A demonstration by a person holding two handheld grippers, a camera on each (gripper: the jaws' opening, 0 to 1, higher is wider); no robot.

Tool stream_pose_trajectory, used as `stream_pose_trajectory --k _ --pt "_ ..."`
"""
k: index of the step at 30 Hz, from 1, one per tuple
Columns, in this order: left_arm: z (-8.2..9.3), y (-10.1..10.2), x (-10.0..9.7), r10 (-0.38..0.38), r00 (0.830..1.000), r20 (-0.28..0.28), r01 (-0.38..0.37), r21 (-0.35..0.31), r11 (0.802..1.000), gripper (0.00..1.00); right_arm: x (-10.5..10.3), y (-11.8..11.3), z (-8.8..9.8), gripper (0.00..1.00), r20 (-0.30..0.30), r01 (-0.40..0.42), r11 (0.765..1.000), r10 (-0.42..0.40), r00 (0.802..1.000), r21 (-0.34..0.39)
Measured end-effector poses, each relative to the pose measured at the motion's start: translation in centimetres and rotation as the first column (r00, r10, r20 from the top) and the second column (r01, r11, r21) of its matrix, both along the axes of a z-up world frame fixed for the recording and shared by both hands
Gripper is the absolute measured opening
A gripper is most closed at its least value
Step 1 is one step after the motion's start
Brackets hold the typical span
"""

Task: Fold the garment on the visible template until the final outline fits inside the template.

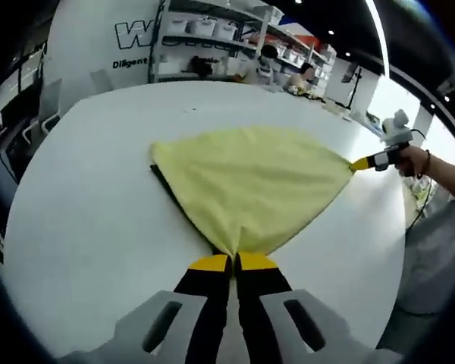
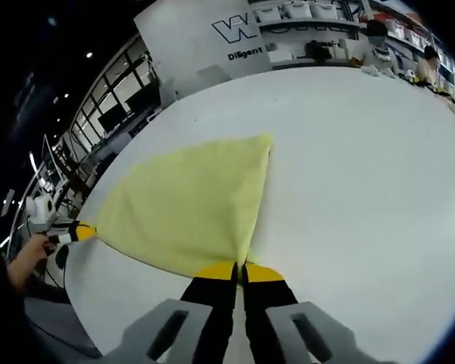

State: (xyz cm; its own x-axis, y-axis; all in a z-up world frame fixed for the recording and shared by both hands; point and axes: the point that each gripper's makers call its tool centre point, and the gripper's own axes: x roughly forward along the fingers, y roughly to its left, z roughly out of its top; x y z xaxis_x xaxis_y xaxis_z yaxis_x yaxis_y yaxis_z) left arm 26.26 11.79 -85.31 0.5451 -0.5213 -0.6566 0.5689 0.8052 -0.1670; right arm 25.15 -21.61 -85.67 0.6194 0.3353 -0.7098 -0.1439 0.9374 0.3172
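Left gripper view shows both grippers' fingers pinched tight on corners of the yellow cloth, lifting it to fold over the white surface.

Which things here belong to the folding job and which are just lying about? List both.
Job:
- yellow garment
- dark template edge under it
- left gripper, shut on a corner
- right gripper, shut on another corner

Lying about:
- shelving with boxes
- white sign wall

Both grippers have black fingers with yellow tips on grey mounts.
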Motion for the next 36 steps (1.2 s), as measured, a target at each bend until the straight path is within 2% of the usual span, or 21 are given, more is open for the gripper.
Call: stream_pose_trajectory --k 11,17,21,23,30,34,35,36 --pt "-0.2 0.7 -2.2 0.031 0.999 -0.036 -0.032 -0.017 0.999 0.03 -3.0 0.6 0.0 0.0 -0.035 -0.019 1.0 0.019 0.999 -0.009" --pt "-0.4 0.8 -3.4 0.055 0.997 -0.045 -0.056 -0.022 0.998 0.03 -3.7 0.5 -0.1 0.0 -0.045 -0.005 1.0 0.005 0.999 -0.003" --pt "-0.6 1.1 -4.2 0.089 0.992 -0.085 -0.091 -0.01 0.996 0.04 -4.2 0.6 -0.2 0.0 -0.051 -0.016 1.0 0.016 0.999 -0.007" --pt "-0.6 1.1 -4.5 0.088 0.993 -0.085 -0.088 -0.001 0.996 0.04 -4.6 0.8 -0.2 0.0 -0.05 -0.03 0.999 0.029 0.998 -0.024" --pt "-0.8 1.2 -4.6 0.093 0.993 -0.072 -0.091 0.025 0.996 0.05 -5.0 0.7 -0.4 0.0 -0.043 -0.067 0.996 0.064 0.997 -0.063" --pt "-0.8 1.3 -4.7 0.106 0.993 -0.06 -0.105 0.027 0.994 0.07 -5.0 0.7 -0.5 0.0 -0.038 -0.056 0.997 0.054 0.998 -0.057" --pt "-0.8 1.4 -4.7 0.117 0.991 -0.065 -0.116 0.018 0.993 0.1 -4.9 0.7 -0.1 0.01 -0.027 -0.037 0.998 0.036 0.999 -0.042" --pt "-0.8 1.6 -5.0 0.134 0.987 -0.092 -0.134 0.011 0.991 0.1 -4.6 0.8 0.4 0.07 -0.007 -0.015 1.0 0.014 1.0 -0.021"
